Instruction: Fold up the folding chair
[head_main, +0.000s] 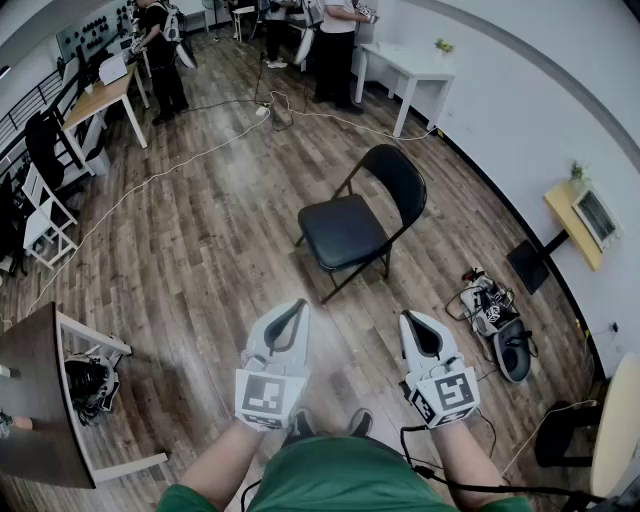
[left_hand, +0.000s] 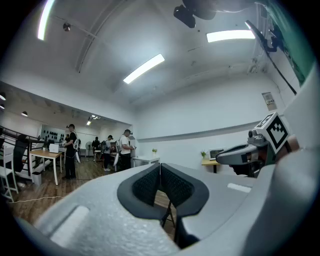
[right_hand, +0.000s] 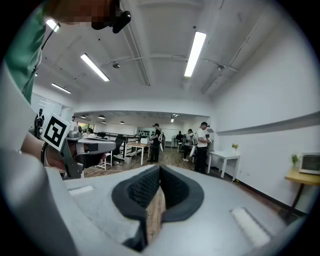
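Approach is the step in hand, as I judge it: the folding chair (head_main: 352, 225) stands fully open on the wood floor (head_main: 200, 260), and both grippers hang on the person's side of it, well apart from it. The left gripper (head_main: 288, 322) has its jaws pressed together on nothing, and so does the right gripper (head_main: 418, 330). To do this well, both should probably spread their jaws before they arrive. One could then take the top of the backrest (head_main: 398, 180) to steady the frame while the other catches the front edge of the seat (head_main: 325, 250) and swings it up toward the backrest, with pads kept away from the pivots where the frame scissors shut. A pair of shoes (head_main: 497, 322) lies near the chair on the wall side and a white cable (head_main: 180, 165) runs across the floor on its other side, so footing matters. The seat hides the pivots and part of the legs. In the left gripper view only a sliver of chair leg (left_hand: 167, 216) shows below the closed pads, and the right gripper view does not show the chair at all.
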